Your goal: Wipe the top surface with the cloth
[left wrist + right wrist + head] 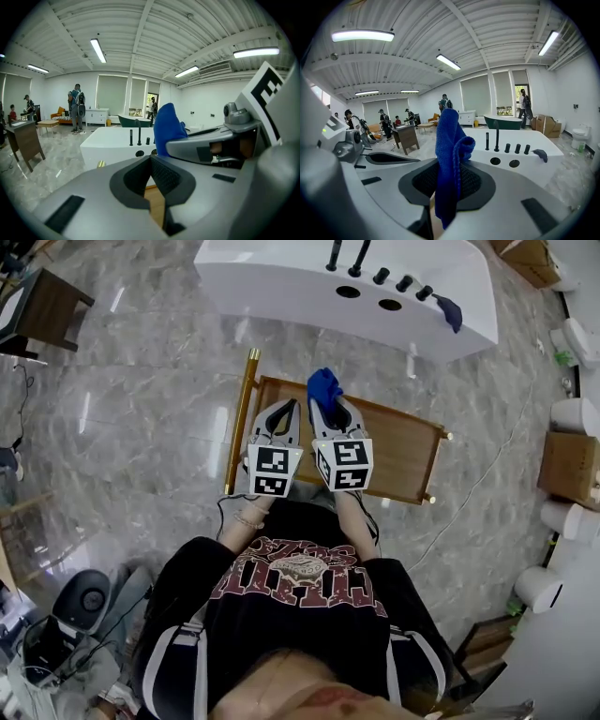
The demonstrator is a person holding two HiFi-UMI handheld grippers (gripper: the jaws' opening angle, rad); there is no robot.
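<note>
Best way, as judged: lower blue cloth (450, 154) flat onto wooden top (403, 451), keep clamp firm, sweep from near edge toward far edge.
Right gripper (449, 183): pinched on cloth, tuft standing above jaws, apparently clear of wood.
Left gripper (153, 176): closed on nothing, just beside right.
Beyond: white tub (281, 277).

Two grippers are counted, the left gripper (284, 412) and the right gripper (330, 413), each fitted with one marker cube (273, 471), and one blue cloth (323, 387) is counted. One wooden table (403, 451) and one white counter (281, 277) are seen. On the counter, five black fittings (380, 276), two tall and three short, two round holes (348, 292) and one dark rag (450, 310) are counted.
</note>
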